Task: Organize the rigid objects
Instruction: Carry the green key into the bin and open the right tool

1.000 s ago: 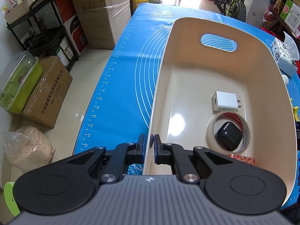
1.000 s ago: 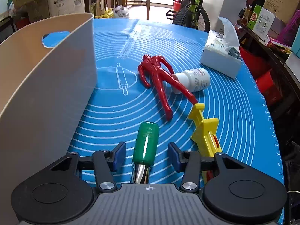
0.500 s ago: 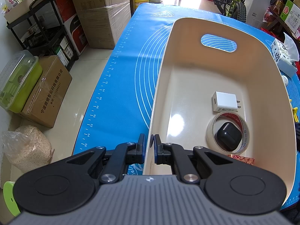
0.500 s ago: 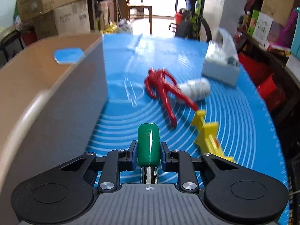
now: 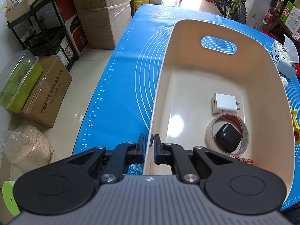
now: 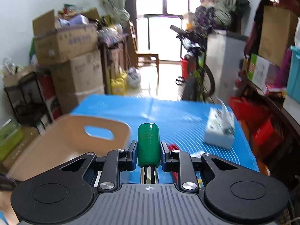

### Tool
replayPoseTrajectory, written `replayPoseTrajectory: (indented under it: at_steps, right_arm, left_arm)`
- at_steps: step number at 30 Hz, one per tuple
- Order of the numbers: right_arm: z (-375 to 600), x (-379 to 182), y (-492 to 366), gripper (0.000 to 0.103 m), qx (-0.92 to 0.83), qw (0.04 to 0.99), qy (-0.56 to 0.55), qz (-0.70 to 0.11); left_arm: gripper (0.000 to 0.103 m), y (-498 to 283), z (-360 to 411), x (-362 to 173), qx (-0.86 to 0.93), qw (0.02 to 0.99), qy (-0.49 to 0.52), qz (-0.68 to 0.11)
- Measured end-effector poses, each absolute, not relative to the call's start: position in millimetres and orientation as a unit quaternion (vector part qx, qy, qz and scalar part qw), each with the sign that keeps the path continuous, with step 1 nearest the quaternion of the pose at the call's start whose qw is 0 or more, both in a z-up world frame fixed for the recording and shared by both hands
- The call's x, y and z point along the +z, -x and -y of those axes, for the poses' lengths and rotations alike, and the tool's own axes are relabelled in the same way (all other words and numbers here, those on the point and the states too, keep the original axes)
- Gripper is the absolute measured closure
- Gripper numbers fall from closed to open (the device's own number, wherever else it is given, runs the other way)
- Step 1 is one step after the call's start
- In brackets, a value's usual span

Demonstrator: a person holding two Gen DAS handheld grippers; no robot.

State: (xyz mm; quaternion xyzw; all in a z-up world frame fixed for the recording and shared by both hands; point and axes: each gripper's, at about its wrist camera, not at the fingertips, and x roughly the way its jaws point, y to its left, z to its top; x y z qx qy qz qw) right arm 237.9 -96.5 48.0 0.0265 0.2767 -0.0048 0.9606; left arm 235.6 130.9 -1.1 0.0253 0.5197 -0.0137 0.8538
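My left gripper [image 5: 149,146] is shut on the near left wall of the cream bin [image 5: 187,60], one pad on each side of the rim. Inside the bin lie a white charger [image 5: 224,103], a tape roll [image 5: 211,131] with a black case [image 5: 227,137] in its hole, and a red packet [image 5: 241,162]. My right gripper [image 6: 148,150] is shut on the green handle of a screwdriver [image 6: 148,144], whose metal shaft points back at the camera. It hangs in the air above the blue mat [image 6: 178,120], to the right of the bin [image 6: 61,142].
A tissue pack [image 6: 219,131] lies on the mat at the right. A red toy [image 6: 173,147] and a yellow piece [image 5: 295,120] lie on the mat past the bin's right side. Cardboard boxes [image 5: 101,5], a black rack and a bicycle [image 5: 232,1] surround the table.
The right gripper closed on the green screwdriver handle, lifted it off the mat and tilted upward, so the room now fills its view. The left gripper kept still on the bin wall.
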Motion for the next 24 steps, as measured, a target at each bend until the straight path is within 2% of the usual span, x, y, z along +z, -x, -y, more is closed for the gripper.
replayPoseTrajectory:
  at_steps: [8, 24]
  right_arm:
    - [40.8, 52.5, -248.2, 0.069, 0.049, 0.955, -0.001, -0.292]
    - [-28.2, -13.0, -255.5, 0.069, 0.095, 0.900, 0.095, -0.415]
  left_arm:
    - [0.093, -235.7, -131.2, -1.1, -0.014, 0.854, -0.025, -0.520]
    - [0.094, -234.6, -128.5, -1.5, -0.017, 0.856, -0.025, -0.517]
